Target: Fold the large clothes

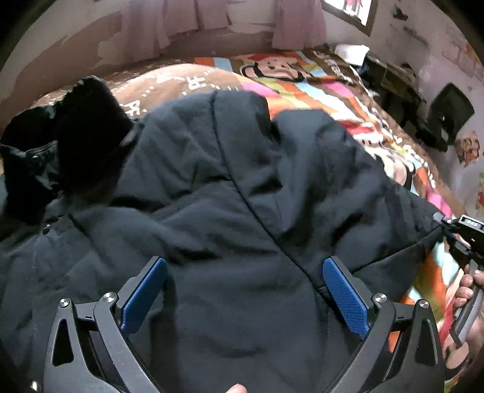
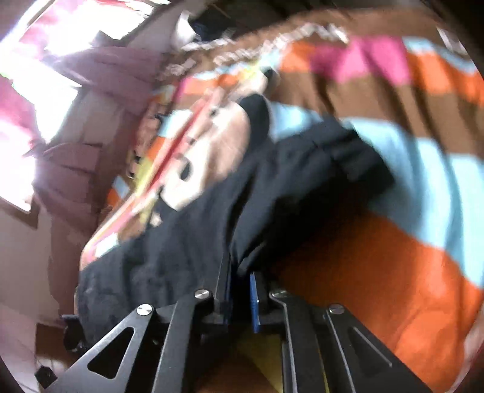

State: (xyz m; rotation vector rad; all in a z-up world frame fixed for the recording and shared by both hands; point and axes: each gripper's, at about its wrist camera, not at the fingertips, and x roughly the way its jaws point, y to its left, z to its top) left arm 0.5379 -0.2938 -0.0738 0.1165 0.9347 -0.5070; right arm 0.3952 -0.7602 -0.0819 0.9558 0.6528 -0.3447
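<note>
A large dark navy padded jacket (image 1: 230,187) lies spread on a colourful cartoon blanket (image 1: 302,81), its black furry hood (image 1: 87,130) at the left. My left gripper (image 1: 245,272) is open just above the jacket's body, blue pads wide apart, nothing between them. My right gripper (image 1: 444,223) shows at the right edge, pinching the jacket's corner. In the right wrist view my right gripper (image 2: 240,272) is shut on a fold of the jacket (image 2: 272,193), lifted above the blanket (image 2: 378,272). That view is blurred.
The bed runs to a peeling wall with pink curtains (image 1: 290,24). Dark furniture and a chair (image 1: 447,112) stand by the far right wall. A bright window (image 2: 45,45) shows in the right wrist view.
</note>
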